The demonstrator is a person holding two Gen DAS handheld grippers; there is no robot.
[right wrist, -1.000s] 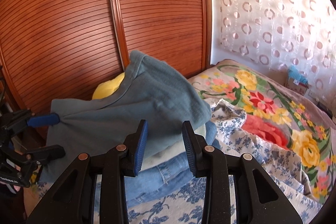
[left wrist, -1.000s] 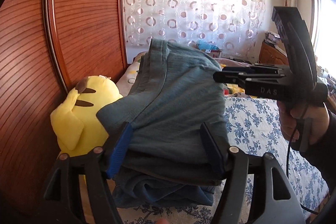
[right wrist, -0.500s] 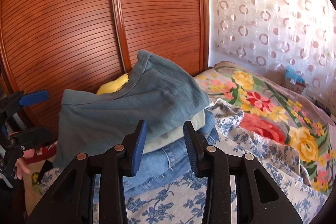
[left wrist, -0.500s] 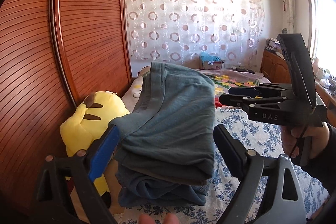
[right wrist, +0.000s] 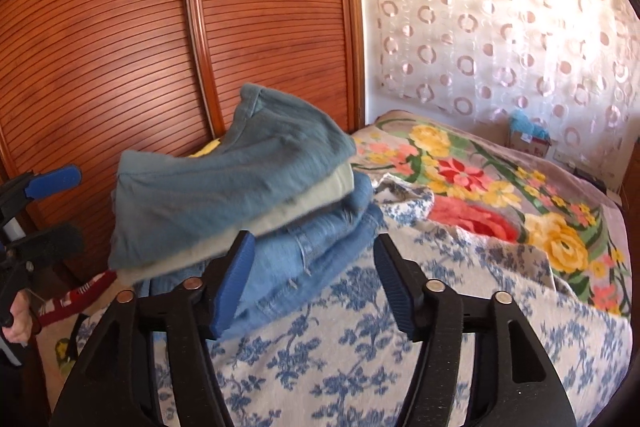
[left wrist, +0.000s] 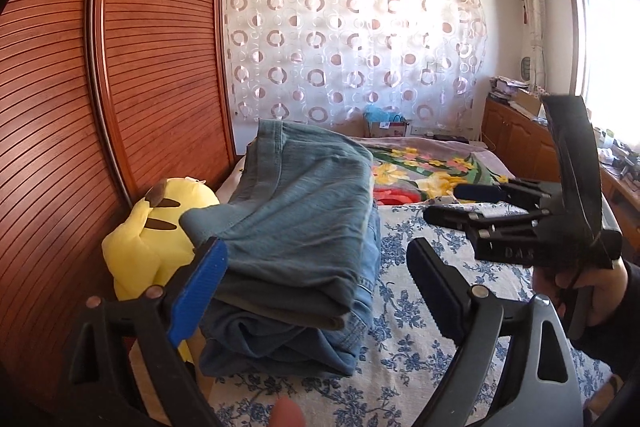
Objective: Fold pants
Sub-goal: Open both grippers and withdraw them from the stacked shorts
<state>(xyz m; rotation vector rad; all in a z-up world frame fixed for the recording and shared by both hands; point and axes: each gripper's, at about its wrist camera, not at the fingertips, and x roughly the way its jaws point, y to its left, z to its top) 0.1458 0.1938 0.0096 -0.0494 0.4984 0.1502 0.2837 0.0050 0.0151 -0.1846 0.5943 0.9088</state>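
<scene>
Folded pants (left wrist: 304, 227): teal-blue pair, top of a stack of folded clothes on the bed, close to the wooden wardrobe; folded edge faces the cameras.
Stack (right wrist: 280, 227): under the teal pair a pale grey-green layer, then blue denim at the bottom; layers lie roughly square on one another, top one overhanging toward the left gripper.
Left gripper (left wrist: 316, 291): jaws wide apart, one on each side of the stack's near corner; pads not pressing the cloth, nothing held.
Right gripper (right wrist: 314, 287): jaws opening; between them only the denim edge and the bedspread beyond, no pad on cloth. In the left wrist view it sits apart from the stack, to its right, held in a hand (left wrist: 592, 291).
Bedspread (left wrist: 400, 307): white with blue flowers, under the stack.
Blanket (right wrist: 500, 187): bright floral, farther up the bed.
Plush toy (left wrist: 152, 243): yellow, between stack and wardrobe.
Wardrobe (right wrist: 160, 47): slatted reddish wood, behind the stack.
Curtain (left wrist: 352, 43): sheer, ring pattern, far wall.
</scene>
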